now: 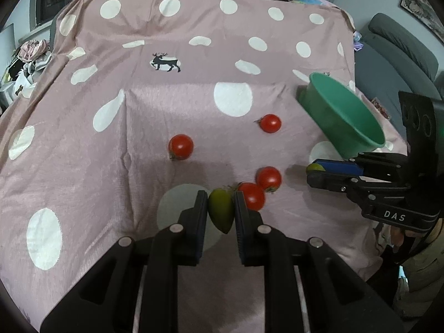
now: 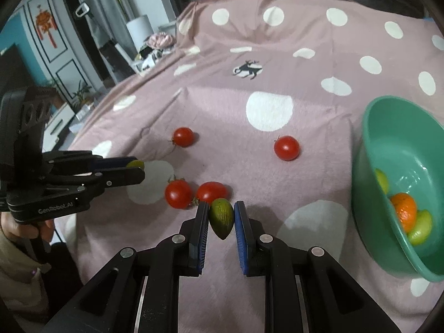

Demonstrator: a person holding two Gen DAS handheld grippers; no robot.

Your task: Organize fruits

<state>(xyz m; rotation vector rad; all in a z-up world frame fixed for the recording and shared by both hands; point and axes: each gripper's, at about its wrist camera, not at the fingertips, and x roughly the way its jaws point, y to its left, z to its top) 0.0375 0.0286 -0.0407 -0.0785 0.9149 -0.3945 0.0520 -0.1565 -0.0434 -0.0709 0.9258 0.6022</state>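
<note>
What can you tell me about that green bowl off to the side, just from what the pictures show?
The teal-green round plastic-looking bowl looks smooth and glossy, with a plain rim and deep sloping walls. It sits on the pink polka-dot cloth, to the right of the loose red tomatoes. It appears tilted in both views, though the fisheye lens may exaggerate that. Inside lie an orange fruit and yellow-green fruits. Neither tool touches it.
</note>
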